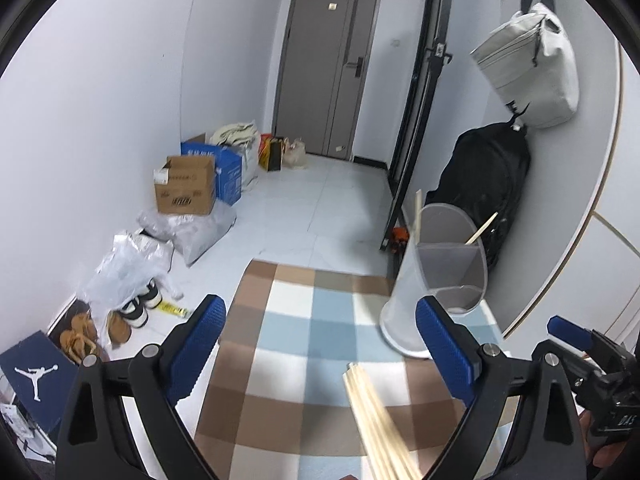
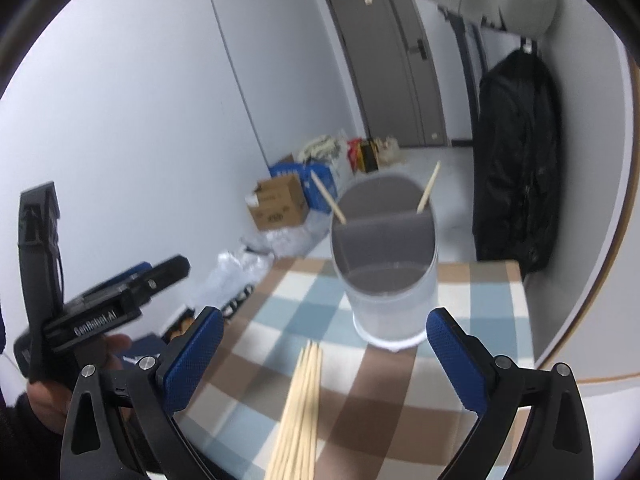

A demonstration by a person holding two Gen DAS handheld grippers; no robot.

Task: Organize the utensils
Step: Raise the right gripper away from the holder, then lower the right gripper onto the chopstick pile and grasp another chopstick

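A bundle of several wooden chopsticks (image 1: pixel 374 420) lies on the checked cloth (image 1: pixel 304 332) in front of a translucent utensil holder (image 1: pixel 436 276) with a divider. Two chopsticks (image 1: pixel 416 218) stand in its far compartment. My left gripper (image 1: pixel 320 344) is open over the cloth, nothing between its blue pads; the bundle lies low between the fingers, toward the right one. In the right wrist view my right gripper (image 2: pixel 324 354) is open too, with the chopstick bundle (image 2: pixel 300 412) below it and the holder (image 2: pixel 386 264) just ahead. The left gripper (image 2: pixel 100 308), in a hand, shows at the left.
A black coat (image 2: pixel 516 168) and a white bag (image 1: pixel 532 68) hang on the wall right of the holder. Cardboard boxes (image 1: pixel 186 186), plastic bags and shoes (image 1: pixel 136 308) line the floor at the left. A grey door (image 1: pixel 328 64) is at the far end.
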